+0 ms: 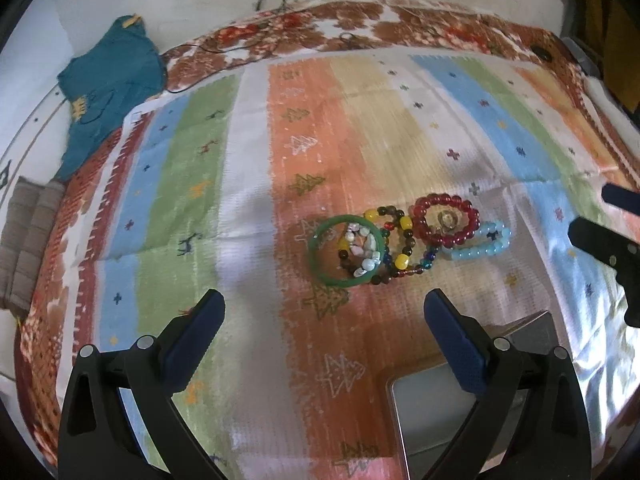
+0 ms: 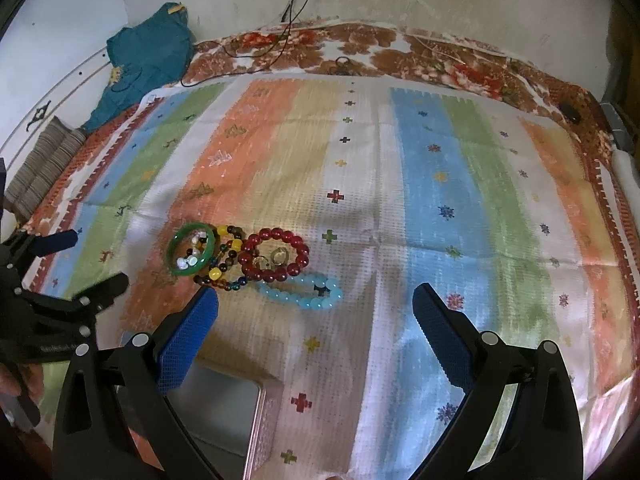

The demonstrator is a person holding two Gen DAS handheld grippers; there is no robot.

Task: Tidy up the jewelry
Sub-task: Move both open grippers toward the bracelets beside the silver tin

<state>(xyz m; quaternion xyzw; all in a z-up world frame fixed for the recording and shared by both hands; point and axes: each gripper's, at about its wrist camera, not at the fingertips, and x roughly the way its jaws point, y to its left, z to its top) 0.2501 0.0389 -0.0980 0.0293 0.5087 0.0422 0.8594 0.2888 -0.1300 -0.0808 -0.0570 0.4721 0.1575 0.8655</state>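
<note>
A pile of bracelets lies on the striped cloth. A green bangle (image 1: 346,251) (image 2: 192,254) holds pale beads inside it. Beside it lie a yellow-and-dark bead string (image 1: 402,246) (image 2: 224,258), a red bead bracelet (image 1: 446,220) (image 2: 274,256) and a light blue bead bracelet (image 1: 480,242) (image 2: 302,292). My left gripper (image 1: 324,316) is open and empty, just short of the pile. My right gripper (image 2: 316,308) is open and empty, close over the blue bracelet. The left gripper also shows at the left edge of the right wrist view (image 2: 72,260).
A metal box (image 1: 432,420) (image 2: 224,416) with a patterned pink side sits near the front, between the grippers. A teal cloth (image 1: 108,92) and a folded brown cloth (image 1: 28,232) lie at the far left. Cables (image 2: 288,20) hang by the back wall.
</note>
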